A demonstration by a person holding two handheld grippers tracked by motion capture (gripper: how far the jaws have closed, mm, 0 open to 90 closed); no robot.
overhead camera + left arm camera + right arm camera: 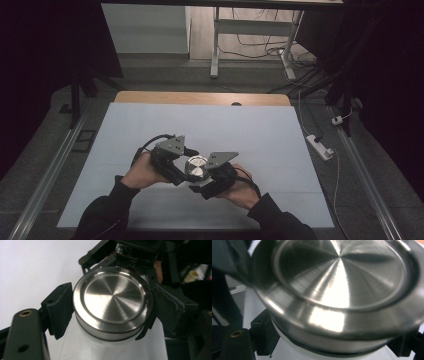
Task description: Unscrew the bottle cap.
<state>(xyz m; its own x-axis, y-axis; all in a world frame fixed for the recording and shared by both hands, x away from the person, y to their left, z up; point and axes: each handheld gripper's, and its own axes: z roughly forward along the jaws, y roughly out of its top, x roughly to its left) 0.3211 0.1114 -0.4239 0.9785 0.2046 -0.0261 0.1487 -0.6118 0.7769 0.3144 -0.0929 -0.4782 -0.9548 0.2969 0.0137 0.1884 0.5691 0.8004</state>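
both grippers pinch 1 white bottle: left gripper on its steel lid, right gripper on the body.

Silver steel lid w/ white bottle body

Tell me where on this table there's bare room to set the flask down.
The white mat lies bare between the grippers and the wooden table edge, and out to both side edges. Crowded spot: the near middle, where both grippers clamp the flask.
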